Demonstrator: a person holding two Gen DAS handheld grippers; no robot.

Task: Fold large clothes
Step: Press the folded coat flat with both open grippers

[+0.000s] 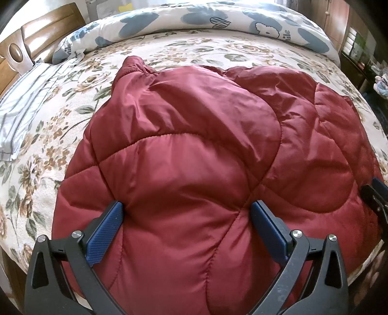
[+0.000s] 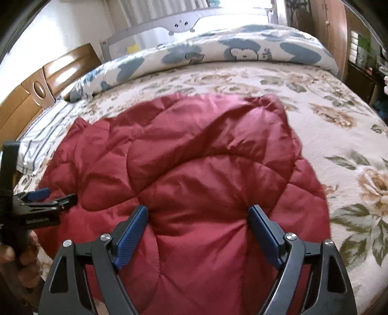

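A dark red quilted puffer jacket (image 1: 194, 135) lies spread on the bed, its sleeves folded over its body. It also fills the middle of the right wrist view (image 2: 194, 164). My left gripper (image 1: 186, 208) is open, its blue pads pressed against the jacket's near edge on either side of a puffed bulge. My right gripper (image 2: 198, 213) is open in the same way over the jacket's near right part. The left gripper shows at the left edge of the right wrist view (image 2: 41, 201); the right gripper's tip shows at the right edge of the left wrist view (image 1: 375, 196).
The bed has a floral cover (image 1: 60, 116). A rolled blue-and-white duvet (image 1: 218, 21) lies along the far side. A striped grey cloth (image 1: 21, 106) lies at the left by the wooden headboard (image 1: 29, 41). Shelves and furniture stand at the far right (image 1: 359, 53).
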